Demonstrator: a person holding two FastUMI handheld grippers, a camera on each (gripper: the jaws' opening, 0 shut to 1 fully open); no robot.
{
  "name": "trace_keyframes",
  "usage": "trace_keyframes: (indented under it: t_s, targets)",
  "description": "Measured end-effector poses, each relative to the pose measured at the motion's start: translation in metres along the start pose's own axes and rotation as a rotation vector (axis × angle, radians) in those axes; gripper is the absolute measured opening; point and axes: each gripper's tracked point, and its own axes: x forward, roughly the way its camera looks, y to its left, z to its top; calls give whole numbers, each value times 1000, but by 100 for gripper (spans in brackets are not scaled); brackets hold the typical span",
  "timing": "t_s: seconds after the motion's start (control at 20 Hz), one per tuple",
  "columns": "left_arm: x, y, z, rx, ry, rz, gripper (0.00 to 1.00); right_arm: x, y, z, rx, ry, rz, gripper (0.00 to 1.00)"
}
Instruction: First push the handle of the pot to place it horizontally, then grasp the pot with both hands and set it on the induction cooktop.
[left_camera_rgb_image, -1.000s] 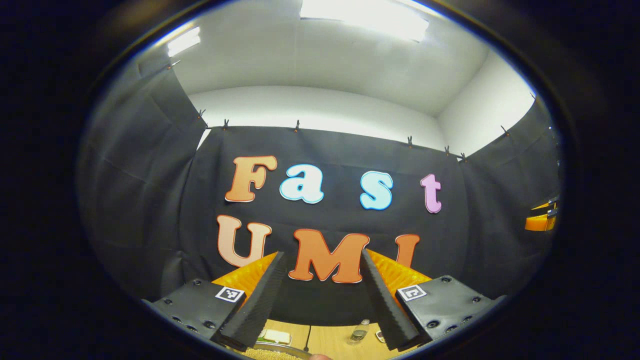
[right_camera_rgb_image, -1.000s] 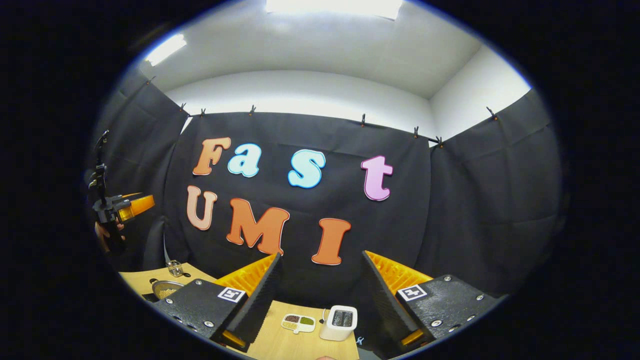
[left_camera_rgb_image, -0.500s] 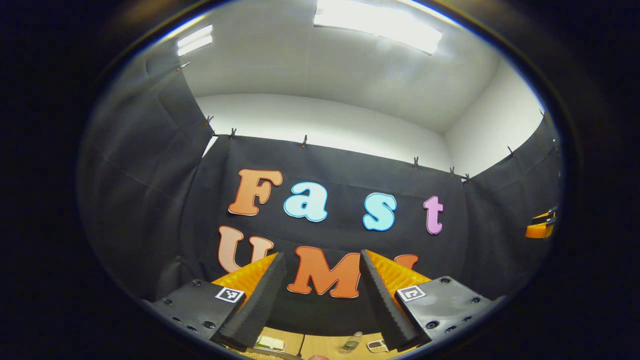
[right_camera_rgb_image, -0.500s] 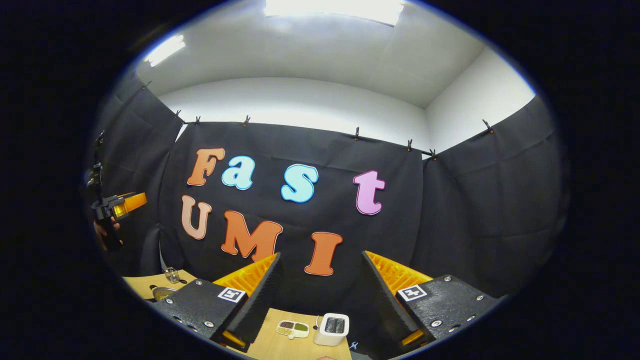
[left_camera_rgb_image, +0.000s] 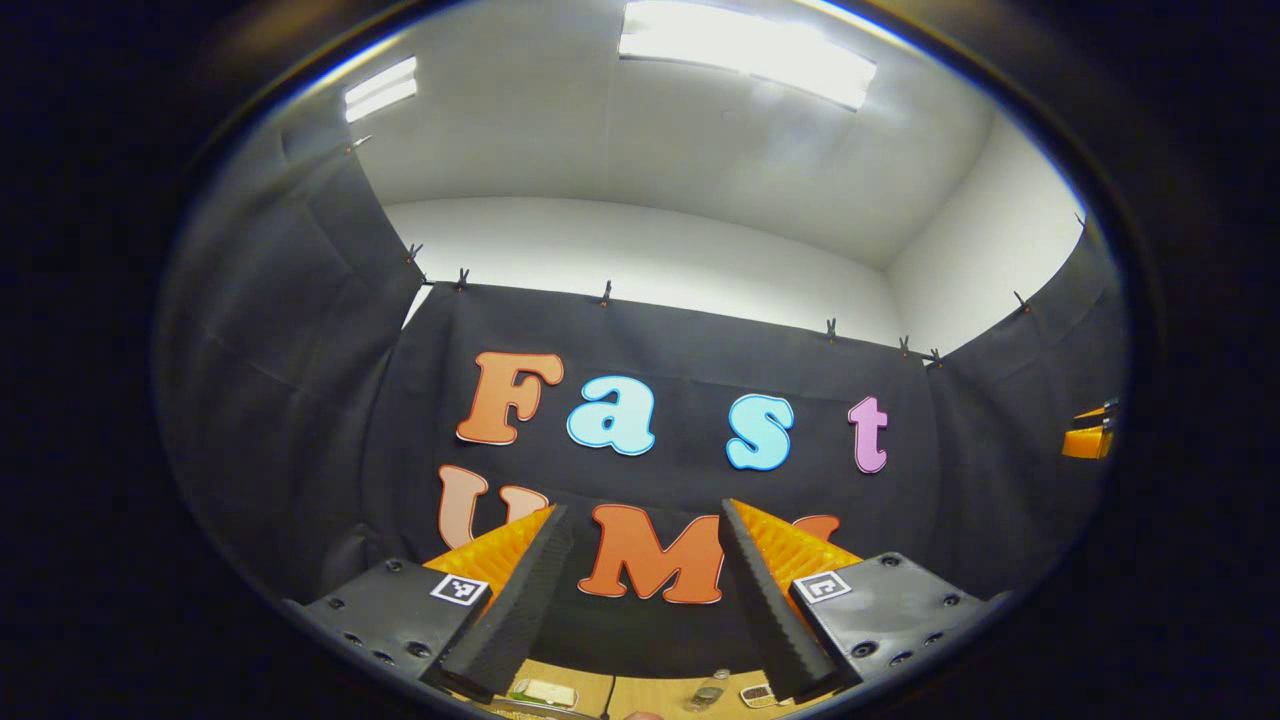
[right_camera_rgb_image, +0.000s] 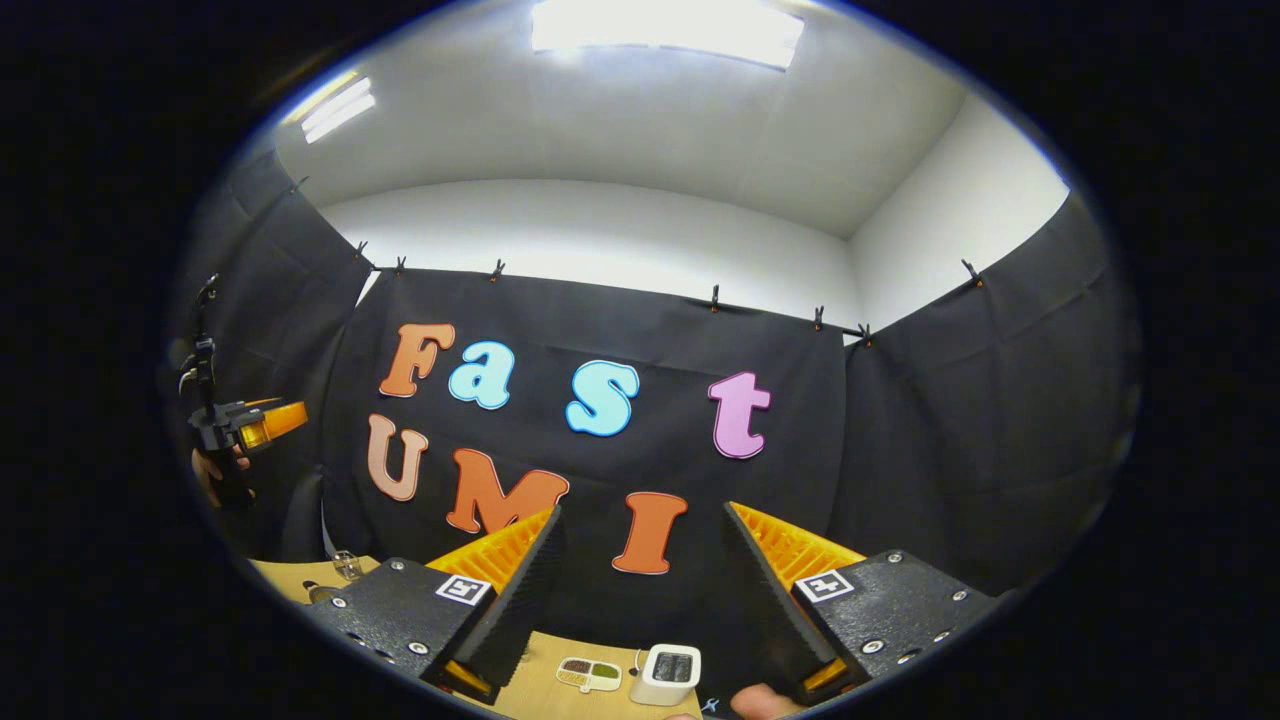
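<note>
Both grippers are raised and point at the black back wall, high above the table. My left gripper (left_camera_rgb_image: 642, 512) is open with nothing between its fingers. My right gripper (right_camera_rgb_image: 642, 515) is open too, and empty. In the right gripper view the left gripper (right_camera_rgb_image: 245, 425) shows far off at the left edge, held by a hand (right_camera_rgb_image: 210, 472). In the left gripper view the right gripper (left_camera_rgb_image: 1088, 440) shows small at the right edge. A sliver of a metal rim (right_camera_rgb_image: 318, 593), perhaps the pot, peeks out beside my right gripper's left finger block. I cannot make out its handle.
A wooden table (right_camera_rgb_image: 560, 700) runs along the bottom of both views. On it stand a white toaster (right_camera_rgb_image: 670, 675), a divided dish (right_camera_rgb_image: 587, 673) and a small glass jar (right_camera_rgb_image: 347, 565). A small bottle (left_camera_rgb_image: 705, 692) and a white dish (left_camera_rgb_image: 545, 692) lie low in the left gripper view.
Both views have tilted upward, so the table has sunk toward the bottom edge. The grain-filled pot seen below the left gripper a second ago has slipped out of that view. Both stay open.
</note>
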Motion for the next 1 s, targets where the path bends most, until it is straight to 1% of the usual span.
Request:
trace_keyframes:
  t_s: [0.2,0.45,1.0]
  targets:
    - [1,-2,5,12,-17,-8,95,0,1,6,-1,-22,1,95]
    - [2,-2,9,26,-37,-12,95,6,4,0,3,-11,7,95]
    - [2,21,1,41,-57,3,95,21,18,-10,5,-2,11,95]
